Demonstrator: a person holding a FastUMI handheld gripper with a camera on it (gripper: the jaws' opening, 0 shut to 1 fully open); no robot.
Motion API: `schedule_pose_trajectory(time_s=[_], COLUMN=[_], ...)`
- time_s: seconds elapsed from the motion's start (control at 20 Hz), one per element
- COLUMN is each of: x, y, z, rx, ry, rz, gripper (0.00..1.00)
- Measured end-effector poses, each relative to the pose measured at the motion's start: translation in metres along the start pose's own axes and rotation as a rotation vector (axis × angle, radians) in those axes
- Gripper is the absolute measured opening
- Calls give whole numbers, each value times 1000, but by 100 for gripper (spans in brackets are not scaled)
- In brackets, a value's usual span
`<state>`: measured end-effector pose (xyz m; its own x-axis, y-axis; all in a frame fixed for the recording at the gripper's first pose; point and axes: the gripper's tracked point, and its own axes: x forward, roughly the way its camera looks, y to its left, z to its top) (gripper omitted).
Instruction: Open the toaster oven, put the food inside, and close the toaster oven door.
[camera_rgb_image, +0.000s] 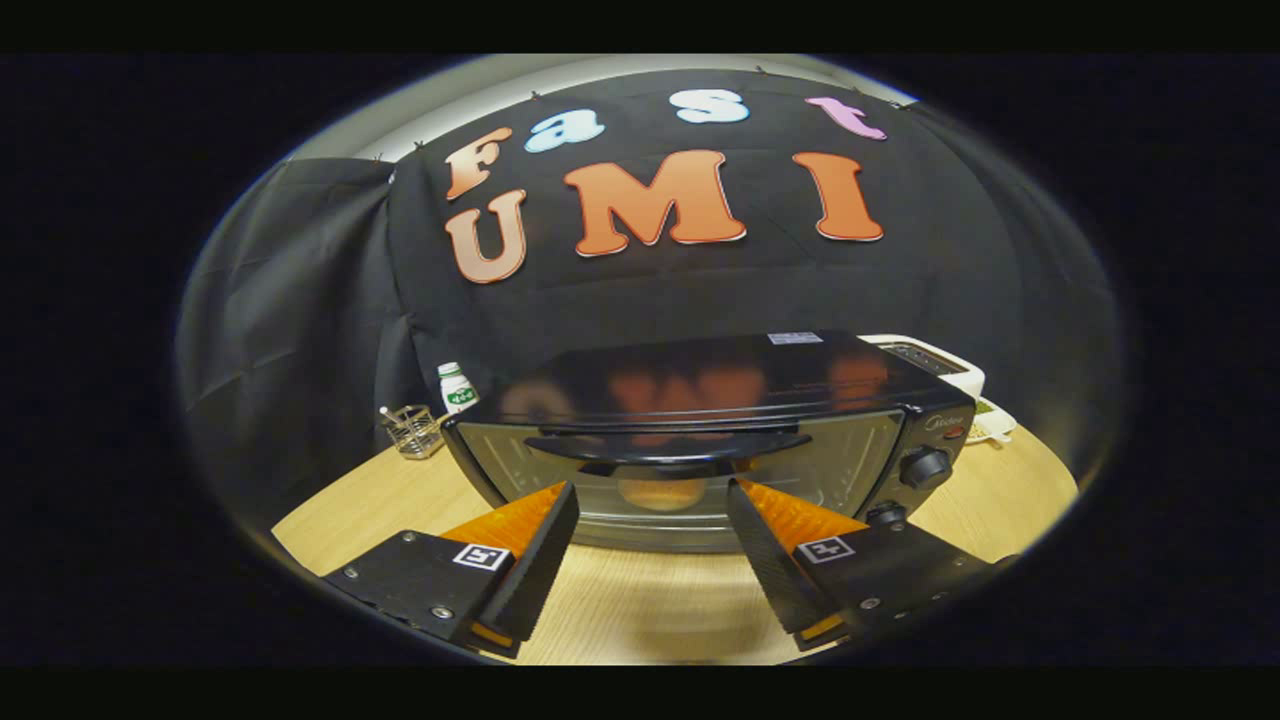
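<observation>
Tool (650, 500) spread wide, holding nothing, fingers just short of the black glass-fronted toaster oven (700, 440) on the light wooden tabletop (640, 600). Door looks shut; round golden food (660, 492) seems visible behind the glass, so task is probably at its close. If anything remains: press the curved black door handle (680, 445) fully home.

Small white bottle with green label (457, 388), wire basket (413, 431) beside it, white appliance (935, 362), wooden table (350, 500)
</observation>
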<state>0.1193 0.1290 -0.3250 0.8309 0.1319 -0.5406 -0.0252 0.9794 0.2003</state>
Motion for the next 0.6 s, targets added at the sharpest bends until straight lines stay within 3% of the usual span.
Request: schedule_pose_trajectory(time_s=[0.2,0.6], x=[-18,-108], y=[-3,-12], z=[4,72], rx=[-15,-110], ry=[-29,-303], rz=[-15,-47], gripper=[89,89])
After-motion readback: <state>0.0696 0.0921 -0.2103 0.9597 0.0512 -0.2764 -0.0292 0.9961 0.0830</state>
